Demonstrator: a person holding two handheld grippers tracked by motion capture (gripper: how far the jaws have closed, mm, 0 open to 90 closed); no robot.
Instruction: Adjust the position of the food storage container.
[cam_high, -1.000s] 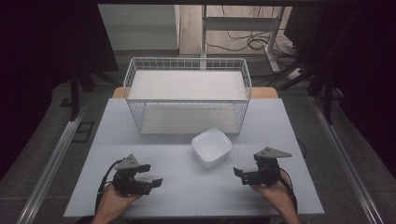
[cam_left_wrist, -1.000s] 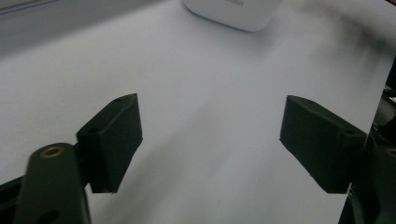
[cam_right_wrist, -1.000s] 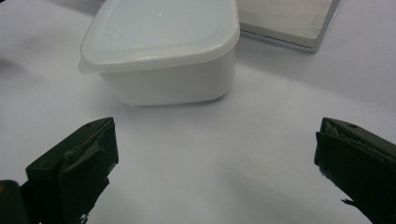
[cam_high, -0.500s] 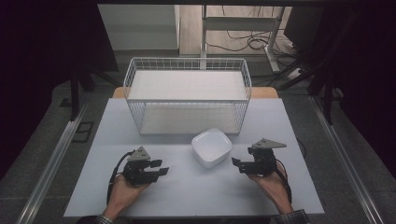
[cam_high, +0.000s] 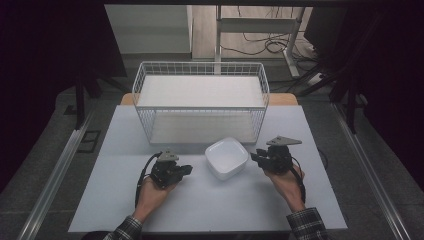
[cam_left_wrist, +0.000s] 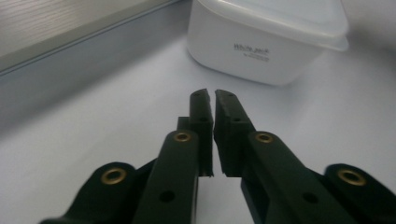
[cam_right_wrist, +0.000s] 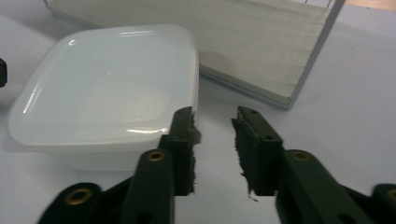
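We hold our left gripper (cam_left_wrist: 214, 100) with fingers nearly together, white container (cam_high: 227, 158) just ahead; our right gripper (cam_right_wrist: 215, 122) has fingers apart beside it.

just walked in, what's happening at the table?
A person holds a gripper in each hand on either side of a lidded white container that sits on the table in front of a white wire basket. The left gripper is nearly shut and short of the container; the right gripper is open beside its edge. Nothing is gripped yet.
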